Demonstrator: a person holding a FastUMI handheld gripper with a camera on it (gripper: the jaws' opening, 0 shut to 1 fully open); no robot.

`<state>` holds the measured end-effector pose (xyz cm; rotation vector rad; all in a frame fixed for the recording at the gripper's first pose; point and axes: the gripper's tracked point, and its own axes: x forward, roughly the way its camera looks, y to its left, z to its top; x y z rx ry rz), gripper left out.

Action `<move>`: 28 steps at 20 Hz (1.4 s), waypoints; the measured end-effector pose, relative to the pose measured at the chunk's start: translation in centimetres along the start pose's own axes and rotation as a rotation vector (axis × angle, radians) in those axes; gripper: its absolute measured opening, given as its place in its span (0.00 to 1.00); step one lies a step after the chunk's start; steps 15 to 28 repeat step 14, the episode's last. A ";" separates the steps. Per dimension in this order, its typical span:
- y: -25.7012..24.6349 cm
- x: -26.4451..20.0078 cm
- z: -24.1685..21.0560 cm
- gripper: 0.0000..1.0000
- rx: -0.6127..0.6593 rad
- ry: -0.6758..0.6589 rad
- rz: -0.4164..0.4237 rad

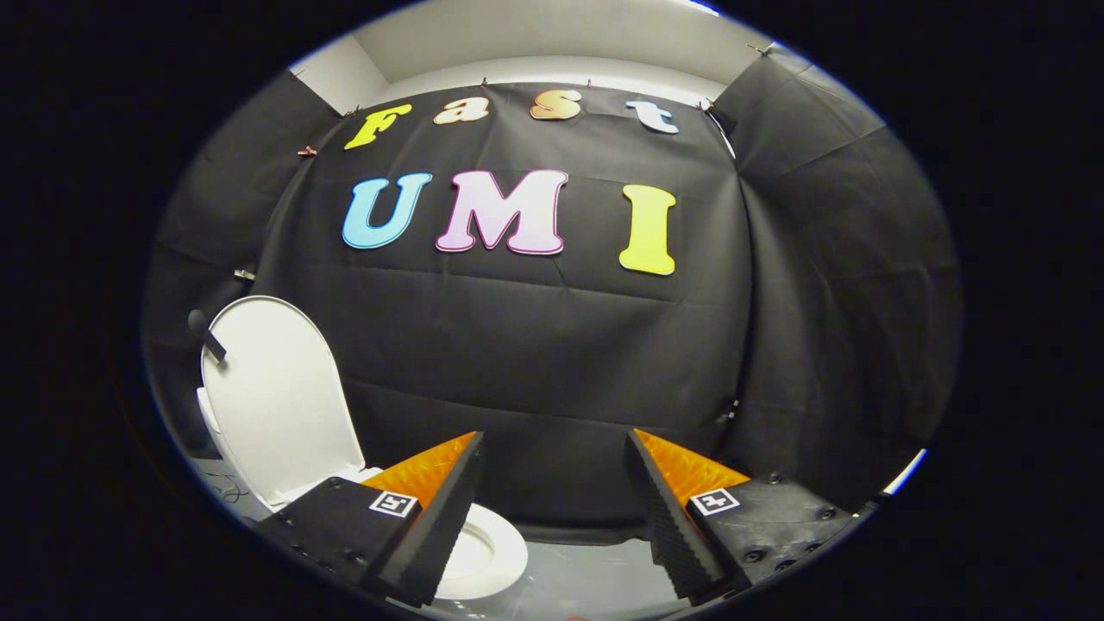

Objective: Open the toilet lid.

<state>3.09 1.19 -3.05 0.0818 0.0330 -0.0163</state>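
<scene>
Our tongs point(552, 483) stand wide apart, holding nothing. The toilet lid point(276, 397) already stands upright, off beyond our left finger, above the seat point(483, 552). We judge the lifting done; best to back straight away without nudging it

Dim booth lit from above, the white toilet lid point(276, 397) brightest, edges strongly bowed by fisheye distortion, focus fairly sharp throughout.
</scene>
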 end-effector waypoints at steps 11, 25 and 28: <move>0.7 0.3 -0.1 0.99 0.006 -0.002 0.020; 0.7 0.4 -0.2 0.99 0.013 -0.001 0.020; 0.7 0.4 -0.2 0.99 0.013 -0.001 0.020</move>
